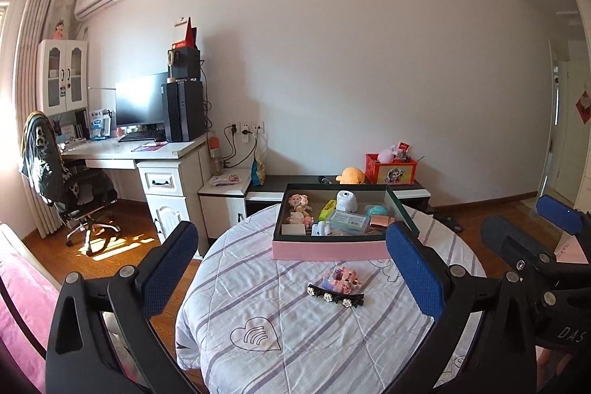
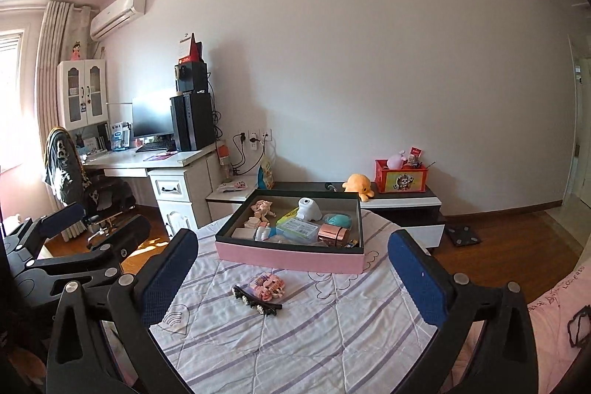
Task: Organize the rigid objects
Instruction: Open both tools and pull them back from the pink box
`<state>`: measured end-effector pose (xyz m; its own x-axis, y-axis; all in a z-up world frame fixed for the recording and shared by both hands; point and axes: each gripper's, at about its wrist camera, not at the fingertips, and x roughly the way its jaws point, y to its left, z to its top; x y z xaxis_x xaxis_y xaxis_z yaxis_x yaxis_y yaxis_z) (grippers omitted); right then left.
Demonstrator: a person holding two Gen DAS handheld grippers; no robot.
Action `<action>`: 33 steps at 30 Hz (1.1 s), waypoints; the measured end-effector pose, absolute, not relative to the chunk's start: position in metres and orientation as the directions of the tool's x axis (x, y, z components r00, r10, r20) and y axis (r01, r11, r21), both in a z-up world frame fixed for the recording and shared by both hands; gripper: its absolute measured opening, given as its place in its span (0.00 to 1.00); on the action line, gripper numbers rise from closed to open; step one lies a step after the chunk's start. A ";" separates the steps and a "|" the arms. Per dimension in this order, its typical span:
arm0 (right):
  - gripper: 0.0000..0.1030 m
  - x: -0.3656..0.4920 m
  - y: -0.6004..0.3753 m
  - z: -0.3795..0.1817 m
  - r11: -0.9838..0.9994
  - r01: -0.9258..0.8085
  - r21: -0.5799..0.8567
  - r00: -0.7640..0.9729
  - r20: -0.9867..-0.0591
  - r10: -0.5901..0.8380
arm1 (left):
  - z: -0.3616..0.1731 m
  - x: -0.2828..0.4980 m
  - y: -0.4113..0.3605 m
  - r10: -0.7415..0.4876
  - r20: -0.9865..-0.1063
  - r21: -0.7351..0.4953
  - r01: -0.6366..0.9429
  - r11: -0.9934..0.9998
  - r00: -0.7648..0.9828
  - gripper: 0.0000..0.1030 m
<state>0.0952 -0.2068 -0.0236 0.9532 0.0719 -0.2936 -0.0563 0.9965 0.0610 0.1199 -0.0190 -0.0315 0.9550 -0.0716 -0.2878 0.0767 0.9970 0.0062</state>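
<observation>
Remaining at frame centre, hair clip (image 1: 335, 297) and block toy (image 1: 340, 278) are unboxed; both grippers (image 1: 291, 268) (image 2: 291, 277) held released; pickup into pink box (image 1: 328, 249) judged next.

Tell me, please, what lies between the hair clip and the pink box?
A pink block toy, touching the hair clip; beyond it, bare cloth up to the pink box. Both views show it.

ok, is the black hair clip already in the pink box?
No, the black hair clip lies on the striped cloth outside the pink box, beside the pink brick toy.
</observation>
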 end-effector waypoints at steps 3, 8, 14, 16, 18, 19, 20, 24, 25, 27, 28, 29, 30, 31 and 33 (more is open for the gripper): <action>1.00 0.074 -0.205 -0.016 0.998 -0.047 0.051 0.961 -0.269 0.059 | -0.024 0.101 -0.019 -0.072 -0.265 0.015 0.078 0.997 0.962 1.00; 1.00 0.047 -0.203 -0.006 0.999 -0.034 0.039 0.971 -0.234 0.042 | -0.013 0.078 -0.022 -0.074 -0.232 0.031 0.083 0.996 0.970 1.00; 1.00 0.034 -0.204 0.000 0.998 -0.041 0.043 0.976 -0.213 0.049 | -0.006 0.064 -0.022 -0.066 -0.206 0.039 0.076 0.996 0.976 1.00; 1.00 0.033 -0.205 0.001 0.998 -0.042 0.043 0.977 -0.209 0.050 | -0.006 0.062 -0.023 -0.065 -0.201 0.038 0.074 0.997 0.977 1.00; 1.00 0.031 -0.206 0.001 0.998 -0.042 0.043 0.977 -0.206 0.050 | -0.005 0.062 -0.024 -0.065 -0.201 0.038 0.074 0.997 0.977 1.00; 1.00 0.031 -0.206 0.000 0.998 -0.041 0.044 0.977 -0.205 0.050 | -0.006 0.062 -0.024 -0.065 -0.200 0.038 0.074 0.997 0.978 1.00; 1.00 0.032 -0.206 -0.001 0.998 -0.042 0.045 0.977 -0.206 0.050 | -0.006 0.062 -0.024 -0.065 -0.200 0.038 0.074 0.997 0.978 1.00; 1.00 0.033 -0.206 -0.002 0.998 -0.042 0.045 0.976 -0.210 0.051 | -0.007 0.062 -0.025 -0.066 -0.208 0.037 0.075 0.996 0.976 1.00; 1.00 0.033 -0.206 -0.003 0.998 -0.042 0.046 0.976 -0.213 0.051 | -0.007 0.063 -0.025 -0.066 -0.212 0.037 0.075 0.996 0.975 1.00; 1.00 0.035 -0.206 -0.005 0.998 -0.042 0.046 0.974 -0.219 0.051 | -0.009 0.066 -0.026 -0.069 -0.217 0.035 0.078 0.996 0.974 1.00; 1.00 0.036 -0.206 -0.006 0.998 -0.043 0.047 0.974 -0.222 0.052 | -0.011 0.069 -0.026 -0.069 -0.223 0.034 0.079 0.996 0.972 1.00; 1.00 0.038 -0.206 -0.007 0.998 -0.043 0.047 0.973 -0.227 0.052 | -0.013 0.072 -0.026 -0.071 -0.227 0.032 0.080 0.996 0.971 1.00; 1.00 0.040 -0.205 -0.009 0.998 -0.042 0.048 0.971 -0.231 0.052 | -0.015 0.075 -0.027 -0.072 -0.234 0.031 0.082 0.996 0.970 1.00; 1.00 0.042 -0.205 -0.011 0.998 -0.042 0.049 0.970 -0.238 0.053 | -0.018 0.079 -0.027 -0.072 -0.243 0.031 0.082 0.996 0.967 1.00; 1.00 0.049 -0.206 -0.016 0.998 -0.042 0.052 0.965 -0.257 0.054 | -0.025 0.087 -0.028 -0.072 -0.261 0.031 0.083 0.996 0.963 1.00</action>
<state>0.0487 -0.2056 -0.0165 0.9650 0.0536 -0.2567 -0.0416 0.9978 0.0518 0.0869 -0.0280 -0.0252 0.9625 -0.0723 -0.2614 0.0832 0.9961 0.0308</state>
